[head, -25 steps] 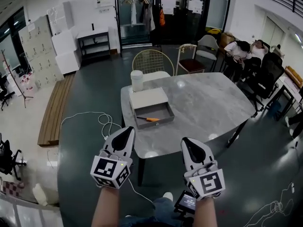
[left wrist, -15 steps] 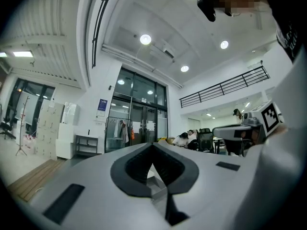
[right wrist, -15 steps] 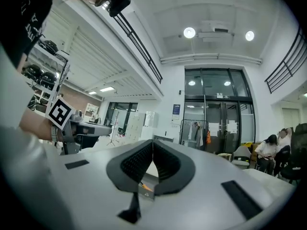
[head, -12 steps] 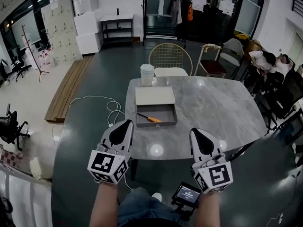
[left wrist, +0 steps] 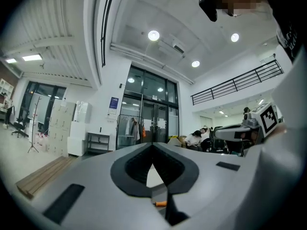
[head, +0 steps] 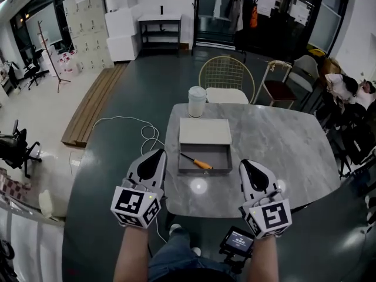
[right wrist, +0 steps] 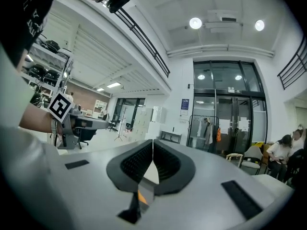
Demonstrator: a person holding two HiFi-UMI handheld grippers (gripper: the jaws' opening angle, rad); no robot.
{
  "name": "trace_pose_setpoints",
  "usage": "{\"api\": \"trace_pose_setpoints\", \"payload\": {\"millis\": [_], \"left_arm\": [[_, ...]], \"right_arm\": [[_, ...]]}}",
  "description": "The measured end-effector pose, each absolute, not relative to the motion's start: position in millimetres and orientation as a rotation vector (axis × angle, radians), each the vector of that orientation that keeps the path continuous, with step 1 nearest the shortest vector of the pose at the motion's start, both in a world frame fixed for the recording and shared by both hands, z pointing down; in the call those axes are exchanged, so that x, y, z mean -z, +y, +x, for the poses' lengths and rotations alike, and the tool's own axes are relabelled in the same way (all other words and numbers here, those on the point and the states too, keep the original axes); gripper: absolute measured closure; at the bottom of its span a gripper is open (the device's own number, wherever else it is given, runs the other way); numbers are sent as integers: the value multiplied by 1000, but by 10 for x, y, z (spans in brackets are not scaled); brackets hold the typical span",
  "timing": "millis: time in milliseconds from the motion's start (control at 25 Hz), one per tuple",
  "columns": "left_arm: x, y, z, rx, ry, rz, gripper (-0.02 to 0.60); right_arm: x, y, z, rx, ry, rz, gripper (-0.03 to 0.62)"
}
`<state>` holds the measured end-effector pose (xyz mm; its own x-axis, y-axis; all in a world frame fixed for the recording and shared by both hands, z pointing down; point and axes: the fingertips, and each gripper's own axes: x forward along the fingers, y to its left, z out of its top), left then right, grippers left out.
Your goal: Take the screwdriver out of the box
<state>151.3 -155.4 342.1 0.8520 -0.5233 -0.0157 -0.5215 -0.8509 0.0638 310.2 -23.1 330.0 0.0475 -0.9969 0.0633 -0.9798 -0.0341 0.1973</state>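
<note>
The open grey box [head: 205,157] stands on the marble table [head: 276,151], its lid [head: 205,131] lying flat behind it. Inside the box lies the screwdriver [head: 197,162], dark shaft and orange handle. My left gripper [head: 156,153] hovers just off the table's near left edge, left of the box, jaws shut and empty. My right gripper [head: 247,164] is over the near edge, right of the box, also shut and empty. In the left gripper view the gripper [left wrist: 153,145] points level at the box, and a bit of the screwdriver [left wrist: 160,203] shows under its closed tips. The right gripper [right wrist: 153,144] looks the same way.
A white cup [head: 197,101] stands at the table's far left corner. A gold wire chair [head: 226,78] and a wooden chair [head: 281,87] stand behind the table. A white cable [head: 126,128] loops on the floor to the left. People sit at far right [head: 352,90].
I have come closer to the table: the box and table sit nearer and more central. Both grippers have advanced with me to the table's near edge, still shut.
</note>
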Motion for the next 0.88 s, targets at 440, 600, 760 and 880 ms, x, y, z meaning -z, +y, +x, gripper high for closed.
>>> {"api": "trace_pose_setpoints", "payload": {"millis": [440, 600, 760, 880], "left_arm": [[-3448, -2431, 1312, 56, -973, 2895, 569], [-3507, -2656, 1210, 38, -1005, 2874, 569], [-3582, -2786, 1106, 17, -1059, 2838, 569], [-3689, -2812, 1053, -18, -1104, 2801, 569]], "right_arm": [[-3394, -1192, 3143, 63, -2092, 1981, 568], [-3484, -1432, 3127, 39, -2092, 1947, 568], [-3614, -1610, 3161, -12, -2100, 1923, 568], [-3727, -1710, 3178, -72, -2125, 1885, 568]]}}
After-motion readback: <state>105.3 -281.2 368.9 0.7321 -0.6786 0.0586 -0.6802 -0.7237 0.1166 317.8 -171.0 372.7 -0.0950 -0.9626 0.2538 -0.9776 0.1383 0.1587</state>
